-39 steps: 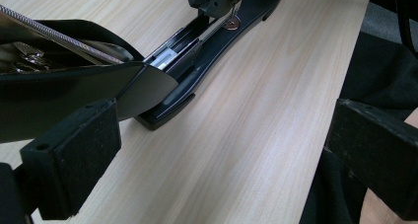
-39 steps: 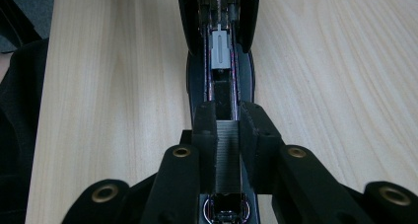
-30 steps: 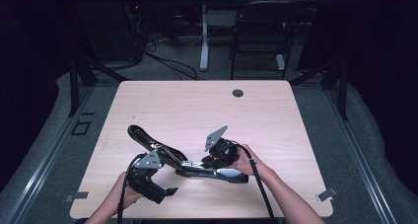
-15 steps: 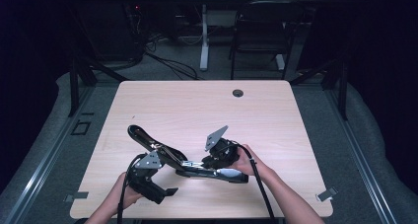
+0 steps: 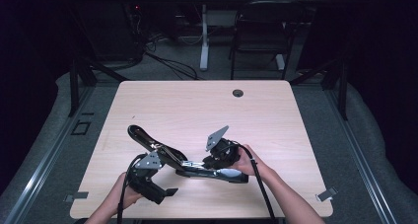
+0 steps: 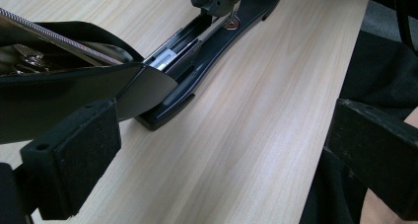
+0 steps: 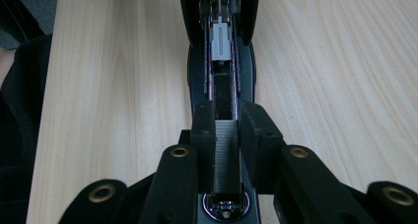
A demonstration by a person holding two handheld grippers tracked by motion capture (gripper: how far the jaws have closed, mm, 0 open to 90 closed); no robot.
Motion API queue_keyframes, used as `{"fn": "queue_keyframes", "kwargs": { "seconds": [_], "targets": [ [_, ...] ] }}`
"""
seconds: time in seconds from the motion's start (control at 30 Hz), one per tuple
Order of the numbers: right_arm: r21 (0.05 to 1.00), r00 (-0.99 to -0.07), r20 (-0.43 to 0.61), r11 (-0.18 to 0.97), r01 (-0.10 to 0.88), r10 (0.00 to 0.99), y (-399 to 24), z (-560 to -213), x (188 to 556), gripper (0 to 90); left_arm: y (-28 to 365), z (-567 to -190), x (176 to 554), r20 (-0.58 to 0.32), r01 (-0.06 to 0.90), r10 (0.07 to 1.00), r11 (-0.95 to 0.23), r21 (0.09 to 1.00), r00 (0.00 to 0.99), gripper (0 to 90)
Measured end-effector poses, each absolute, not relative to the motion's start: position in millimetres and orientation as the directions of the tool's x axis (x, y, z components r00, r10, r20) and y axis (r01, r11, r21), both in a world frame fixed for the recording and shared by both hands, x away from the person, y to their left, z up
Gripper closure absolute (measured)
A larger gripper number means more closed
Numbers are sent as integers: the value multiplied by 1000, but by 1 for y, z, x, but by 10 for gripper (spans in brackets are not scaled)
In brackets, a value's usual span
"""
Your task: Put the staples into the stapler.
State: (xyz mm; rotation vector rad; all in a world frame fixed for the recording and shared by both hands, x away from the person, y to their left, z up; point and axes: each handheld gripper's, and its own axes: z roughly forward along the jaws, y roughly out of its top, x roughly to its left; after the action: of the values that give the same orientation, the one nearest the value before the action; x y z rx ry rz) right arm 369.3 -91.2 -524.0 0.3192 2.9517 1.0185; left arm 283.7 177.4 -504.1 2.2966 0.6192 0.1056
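A black stapler (image 5: 197, 170) lies open near the table's front edge, its lid (image 5: 148, 141) swung up and back to the left. In the right gripper view the magazine channel (image 7: 220, 86) runs away from me with a grey pusher (image 7: 220, 44) inside. My right gripper (image 7: 226, 120) is shut on a grey strip of staples (image 7: 226, 155), held just over the channel's near end. In the high view the right gripper (image 5: 217, 162) sits at the stapler's right end. My left gripper (image 6: 222, 160) stands wide open beside the stapler's base (image 6: 207, 61), the lid (image 6: 74, 86) passing above its left pad (image 6: 74, 160).
A round cable hole (image 5: 238, 93) sits at the table's far edge. Behind the table are a chair (image 5: 261, 36), a desk leg (image 5: 203, 36) and floor cables. A metal clip (image 5: 328, 194) lies at the front right corner.
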Motion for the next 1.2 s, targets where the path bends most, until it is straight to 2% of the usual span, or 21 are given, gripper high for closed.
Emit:
{"fn": "queue_keyframes", "kwargs": {
  "seconds": [0.93,1.2],
  "targets": [
    [604,-981,52,776,181,188,-92,-523,368,778,177,-504,284,-103,400,461,-612,682,882,0],
    [606,-979,59,772,191,196,-96,-522,370,750,177,-505,284,-103,400,460,-614,680,882,1]
  ]
}}
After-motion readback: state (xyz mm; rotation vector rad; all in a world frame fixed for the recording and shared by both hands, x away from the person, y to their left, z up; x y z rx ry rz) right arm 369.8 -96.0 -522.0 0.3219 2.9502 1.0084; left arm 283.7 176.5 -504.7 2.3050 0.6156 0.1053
